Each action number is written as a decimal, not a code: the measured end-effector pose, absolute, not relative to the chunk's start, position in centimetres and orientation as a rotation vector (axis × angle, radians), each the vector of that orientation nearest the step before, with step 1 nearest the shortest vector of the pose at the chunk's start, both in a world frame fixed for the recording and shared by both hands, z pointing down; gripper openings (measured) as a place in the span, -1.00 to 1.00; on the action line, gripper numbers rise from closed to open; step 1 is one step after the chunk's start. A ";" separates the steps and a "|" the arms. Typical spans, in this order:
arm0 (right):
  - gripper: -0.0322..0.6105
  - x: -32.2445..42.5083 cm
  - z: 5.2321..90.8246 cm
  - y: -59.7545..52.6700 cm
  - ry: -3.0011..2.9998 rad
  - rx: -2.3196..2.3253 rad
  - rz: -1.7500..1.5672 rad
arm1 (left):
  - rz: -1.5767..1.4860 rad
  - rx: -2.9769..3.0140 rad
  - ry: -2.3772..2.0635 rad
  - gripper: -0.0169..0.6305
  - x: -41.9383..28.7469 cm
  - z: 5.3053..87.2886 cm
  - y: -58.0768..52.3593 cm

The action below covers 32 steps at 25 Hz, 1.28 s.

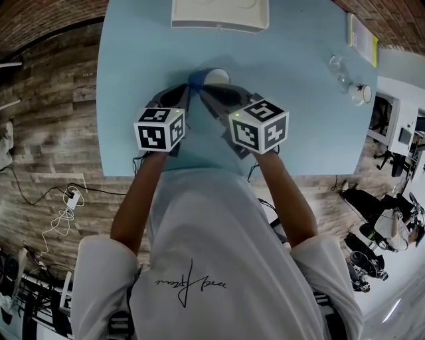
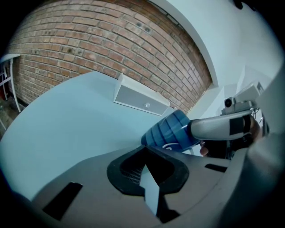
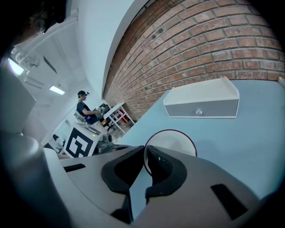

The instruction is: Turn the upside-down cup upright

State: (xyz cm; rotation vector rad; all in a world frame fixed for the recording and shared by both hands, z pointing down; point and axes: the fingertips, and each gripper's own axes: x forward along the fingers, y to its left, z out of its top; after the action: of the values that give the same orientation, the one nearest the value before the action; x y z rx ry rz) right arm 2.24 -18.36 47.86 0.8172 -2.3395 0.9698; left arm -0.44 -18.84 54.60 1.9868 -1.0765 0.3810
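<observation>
Mid-flip: right gripper (image 3: 146, 160) clamped on cup (image 2: 169, 131) rim, cup tipped sideways near the white box (image 3: 201, 103), left gripper (image 2: 144, 164) closed, empty (1 hand suffices); next, finish rotation and set base down.

The right tongs (image 3: 145, 156) hide much of the cup (image 3: 174, 141), and the head view's top edge crops the white box (image 1: 220, 16).
</observation>
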 end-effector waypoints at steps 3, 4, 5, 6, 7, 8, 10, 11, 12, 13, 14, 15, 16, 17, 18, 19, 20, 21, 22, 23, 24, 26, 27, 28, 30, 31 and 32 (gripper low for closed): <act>-0.83 2.1 47.8 -18.4 -2.338 0.817 0.954 | 0.336 1.998 -1.092 -0.92 -0.7 54.1 -19.0; -0.83 2.0 47.8 -18.5 -2.338 0.815 0.948 | 0.334 1.999 -1.094 -0.92 -0.8 54.0 -19.1; -0.83 1.9 47.8 -18.5 -2.338 0.810 0.943 | 0.338 1.999 -1.093 -0.92 -0.8 54.1 -19.1; -0.83 1.8 47.8 -18.5 -2.338 0.803 0.938 | 0.343 1.998 -1.092 -0.92 -0.8 54.1 -19.1; -0.83 1.7 47.9 -18.4 -2.338 0.794 0.934 | 0.348 1.998 -1.091 -0.92 -0.8 54.2 -19.1; -0.83 1.6 47.9 -18.4 -2.337 0.783 0.930 | 0.352 1.997 -1.093 -0.92 -0.8 54.2 -19.1; -0.83 1.2 47.9 -18.3 -2.340 0.763 0.922 | 0.356 1.993 -1.100 -0.92 -1.0 54.2 -19.1; -0.83 1.0 47.9 -18.3 -2.345 0.755 0.920 | 0.356 1.989 -1.104 -0.92 -1.1 54.2 -19.1; -0.83 0.8 47.8 -18.3 -2.350 0.747 0.922 | 0.355 1.985 -1.105 -0.92 -1.2 54.2 -19.1; -0.83 0.6 47.7 -18.2 -2.356 0.741 0.926 | 0.354 1.981 -1.107 -0.92 -1.2 54.3 -19.0; -0.83 0.5 47.7 -18.2 -2.362 0.736 0.930 | 0.356 1.978 -1.109 -0.92 -1.3 54.4 -19.0; -0.83 0.3 47.6 -18.2 -2.367 0.733 0.932 | 0.359 1.975 -1.111 -0.92 -1.4 54.4 -18.9; -0.83 0.2 47.5 -18.2 -2.371 0.730 0.934 | 0.361 1.972 -1.115 -0.92 -1.6 54.5 -18.9; -0.83 0.0 47.5 -18.2 -2.376 0.729 0.935 | 0.362 1.968 -1.120 -0.92 -1.8 54.5 -18.9; -0.83 0.0 47.4 -18.3 -2.382 0.730 0.936 | 0.363 1.965 -1.126 -0.92 -2.0 54.5 -18.9; -0.83 -0.1 47.2 -18.4 -2.389 0.732 0.939 | 0.363 1.961 -1.132 -0.92 -2.2 54.5 -18.9; -0.83 -0.1 47.0 -18.5 -2.397 0.735 0.943 | 0.361 1.959 -1.138 -0.92 -2.4 54.4 -18.9; -0.83 -0.2 46.9 -18.6 -2.403 0.737 0.946 | 0.359 1.957 -1.142 -0.92 -2.6 54.4 -18.9; -0.83 -0.2 46.9 -18.6 -2.405 0.738 0.947 | 0.357 1.957 -1.146 -0.92 -2.8 54.3 -18.9; -0.83 -0.2 46.9 -18.6 -2.405 0.739 0.947 | 0.356 1.956 -1.149 -0.92 -2.9 54.3 -18.9; -0.83 -0.1 46.9 -18.6 -2.406 0.740 0.946 | 0.355 1.957 -1.150 -0.92 -2.9 54.2 -18.8; -0.83 0.0 46.8 -18.6 -2.410 0.744 0.944 | 0.354 1.960 -1.152 -0.92 -2.9 54.0 -18.7; -0.83 0.0 46.7 -18.6 -2.412 0.746 0.943 | 0.354 1.962 -1.152 -0.92 -2.9 53.9 -18.7; -0.83 0.1 46.6 -18.6 -2.415 0.749 0.942 | 0.353 1.964 -1.153 -0.92 -2.9 53.8 -18.6; -0.83 0.4 46.5 -18.6 -2.418 0.756 0.943 | 0.351 1.968 -1.155 -0.92 -2.8 53.6 -18.3; -0.83 0.6 46.4 -18.5 -2.419 0.761 0.945 | 0.349 1.969 -1.156 -0.92 -2.8 53.5 -18.2; -0.83 0.7 46.2 -18.4 -2.422 0.767 0.947 | 0.346 1.970 -1.155 -0.92 -2.8 53.4 -18.0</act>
State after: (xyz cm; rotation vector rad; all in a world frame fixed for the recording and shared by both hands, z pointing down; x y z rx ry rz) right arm 0.75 -18.44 46.24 0.7669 -2.4219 0.9466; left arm -2.83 -17.99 53.37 1.9697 -1.1554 0.3465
